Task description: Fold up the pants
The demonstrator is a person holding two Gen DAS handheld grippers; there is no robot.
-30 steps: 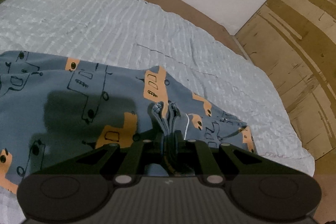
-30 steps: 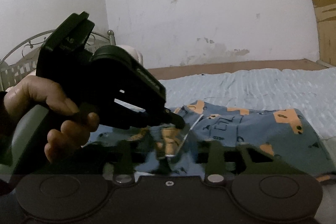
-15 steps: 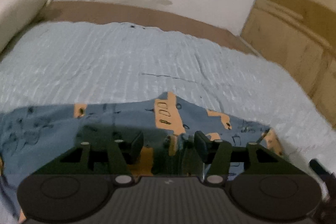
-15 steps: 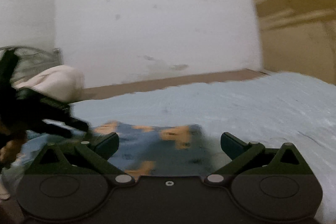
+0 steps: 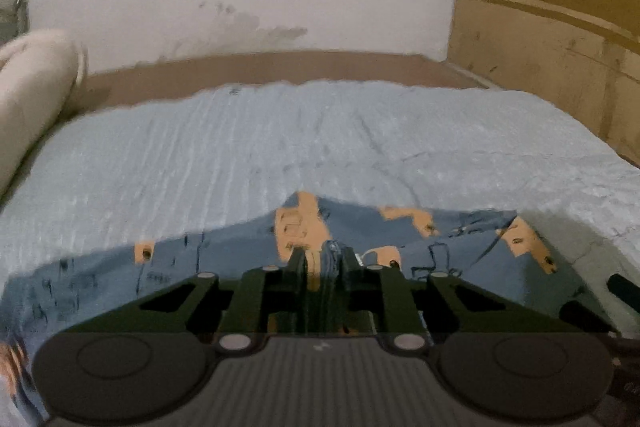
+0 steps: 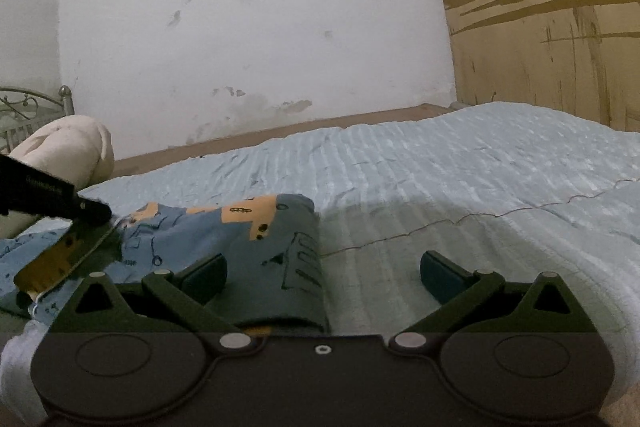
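Observation:
The blue pants [image 5: 224,259] with orange and black vehicle prints lie on the pale blue bedspread [image 5: 320,147]. My left gripper [image 5: 322,261] is shut on a bunched fold of the pants near their near edge. In the right wrist view the pants [image 6: 256,239] lie folded at the left, with their right edge between my fingers. My right gripper [image 6: 322,269] is wide open and empty, low over the bed. The left gripper's tip [image 6: 94,213] shows at the far left of that view, on the fabric.
A cream pillow [image 6: 68,151] lies at the bed's left end by a metal headboard [image 6: 24,111]. A white wall stands behind the bed and a wooden panel wall [image 6: 540,27] at the right. A brown bed edge [image 5: 280,67] runs along the far side.
My left gripper opened half a second ago and has shut again on the pants. My right gripper let go of the pants, opened wide and moved right, away from the left gripper.

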